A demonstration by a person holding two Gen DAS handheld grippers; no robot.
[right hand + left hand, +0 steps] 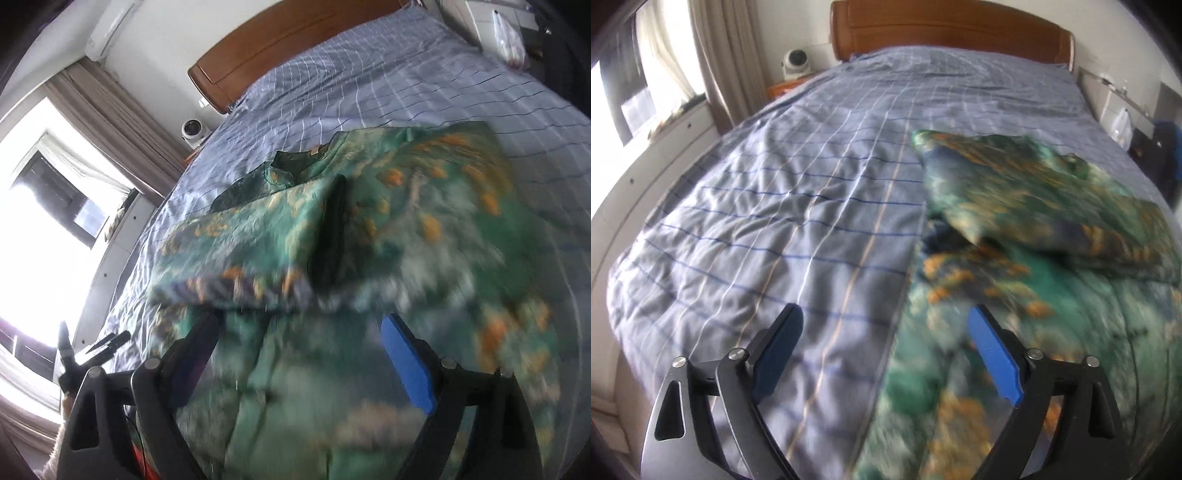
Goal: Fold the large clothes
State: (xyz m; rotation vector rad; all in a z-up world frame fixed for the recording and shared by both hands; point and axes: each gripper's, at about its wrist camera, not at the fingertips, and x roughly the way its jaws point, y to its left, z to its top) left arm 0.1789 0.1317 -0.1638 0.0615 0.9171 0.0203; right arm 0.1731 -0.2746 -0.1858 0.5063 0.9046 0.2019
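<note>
Clearly the green patterned garment (pixel 369 229) lies partly folded on the bed (pixel 775 184), its length running toward the headboard, directly ahead of the right gripper (pixel 306 354) and rightward of the left gripper (pixel 886 350), both spread wide and empty.
</note>
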